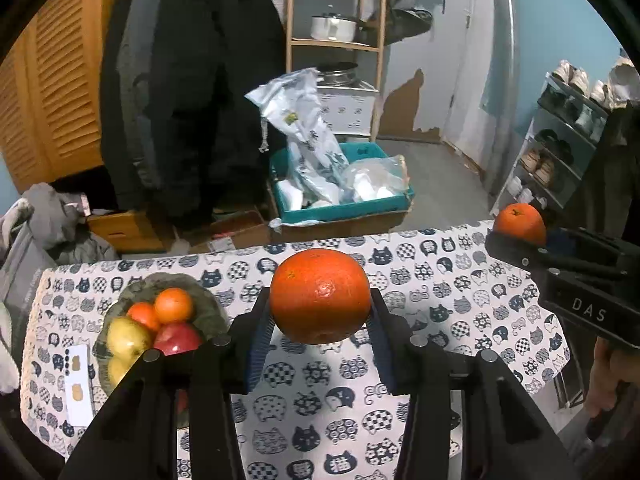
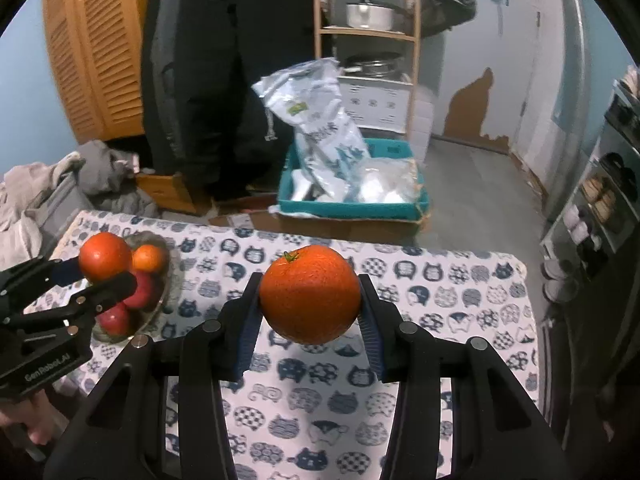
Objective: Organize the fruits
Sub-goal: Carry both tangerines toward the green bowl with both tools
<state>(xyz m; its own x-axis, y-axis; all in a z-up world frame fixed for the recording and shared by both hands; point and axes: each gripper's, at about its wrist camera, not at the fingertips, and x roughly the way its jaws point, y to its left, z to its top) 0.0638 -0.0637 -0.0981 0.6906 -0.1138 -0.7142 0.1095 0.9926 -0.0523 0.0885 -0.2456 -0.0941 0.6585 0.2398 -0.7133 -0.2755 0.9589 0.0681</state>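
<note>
Left gripper (image 1: 320, 312) clamps a glossy orange (image 1: 320, 295); right gripper (image 2: 310, 312) clamps a stem-topped orange (image 2: 310, 294). Cat-print tablecloth (image 1: 400, 360) lies bare beneath both; fruit bowl (image 1: 208, 312) left.

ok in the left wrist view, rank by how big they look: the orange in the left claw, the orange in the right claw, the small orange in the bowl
1. Orange in the left claw, largest, though it is nearest the camera.
2. Orange in the right claw and small orange in the bowl: look alike, unranked.
</note>
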